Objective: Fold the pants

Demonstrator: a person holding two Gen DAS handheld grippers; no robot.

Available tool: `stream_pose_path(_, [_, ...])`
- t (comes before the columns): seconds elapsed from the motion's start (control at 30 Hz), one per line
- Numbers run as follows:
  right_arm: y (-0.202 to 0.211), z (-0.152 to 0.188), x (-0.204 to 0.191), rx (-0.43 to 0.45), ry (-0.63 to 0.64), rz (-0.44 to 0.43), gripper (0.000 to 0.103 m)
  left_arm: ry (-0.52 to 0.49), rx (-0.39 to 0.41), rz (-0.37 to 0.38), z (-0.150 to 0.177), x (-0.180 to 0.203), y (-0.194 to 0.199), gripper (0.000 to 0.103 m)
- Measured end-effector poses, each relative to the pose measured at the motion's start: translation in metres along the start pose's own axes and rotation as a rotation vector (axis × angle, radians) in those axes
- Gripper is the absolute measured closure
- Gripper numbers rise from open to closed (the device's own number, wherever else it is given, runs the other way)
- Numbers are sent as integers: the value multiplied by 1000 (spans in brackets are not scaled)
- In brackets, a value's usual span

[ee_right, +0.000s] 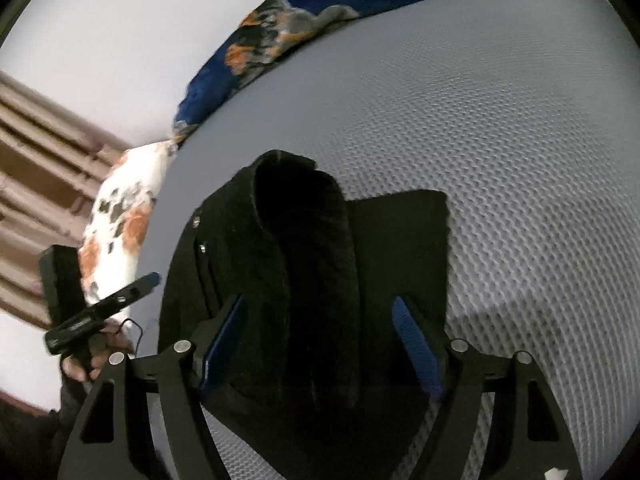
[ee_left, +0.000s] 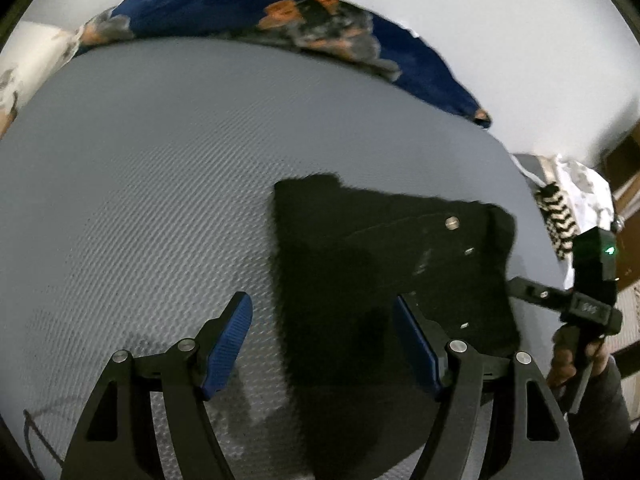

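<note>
The black pants (ee_left: 380,272) lie folded into a compact rectangle on the grey textured mattress (ee_left: 140,200), with metal buttons showing near their right edge. My left gripper (ee_left: 324,320) is open just above the bed; its left finger is over bare mattress and its right finger over the pants' left part. In the right wrist view the pants (ee_right: 312,256) show a raised fold running up the middle. My right gripper (ee_right: 320,320) is open above them, a finger on either side of that fold, and the pads do not press on the cloth.
A blue blanket with orange flowers (ee_left: 280,20) lies bunched along the mattress's far edge against a white wall. A white flowered cloth (ee_right: 120,216) and a black-and-white striped item (ee_left: 558,216) sit past the side edge. A hand (ee_right: 92,360) holds the other gripper.
</note>
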State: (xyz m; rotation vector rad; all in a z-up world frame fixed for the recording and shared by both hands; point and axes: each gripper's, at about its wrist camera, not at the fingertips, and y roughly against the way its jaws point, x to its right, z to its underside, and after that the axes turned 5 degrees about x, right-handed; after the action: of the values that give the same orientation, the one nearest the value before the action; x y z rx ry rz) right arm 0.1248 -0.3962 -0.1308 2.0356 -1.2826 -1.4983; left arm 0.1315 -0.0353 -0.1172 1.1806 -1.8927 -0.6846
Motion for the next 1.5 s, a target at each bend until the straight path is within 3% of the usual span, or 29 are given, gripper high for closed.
stream_pose_path(0.1, [-8,-5,1,-10,23,-41,32,15,-23,-11,6,-3,-5,30])
stream_pose_path(0.37, [-29,-20,3,-24,29,-153,50,43,-29,-16,11,-4,-8,30])
stream_pose_path(0.5, [-32,-22,7,-16,-11,-175,65,50,-32,-16,12,-4,-9,30])
stream_pose_path(0.53, [-33,-21,6,-15,-22,-168,74,49,-32,-17,12,-3,-10,30])
stream_pose_path(0.73, [-18,-15,-20,51,-12,-78,93,39,-22,-23,9,0,-13,30])
stream_pose_path(1.0, [32,1,-51,149,-43,27,94,27,-10,3,3,6,-14,30])
stream_pose_path(1.13, [45,13,-29,177,-122,77,94,-1,-5,12,-2,14,-16,30])
stream_pose_path(1.3, [32,29,17,157,-242,124,94,-43,-6,-14,-5,22,-25,30])
stream_pose_path(1.5, [25,24,12,129,-195,192,83,-100,-76,-91,-2,27,-57,30])
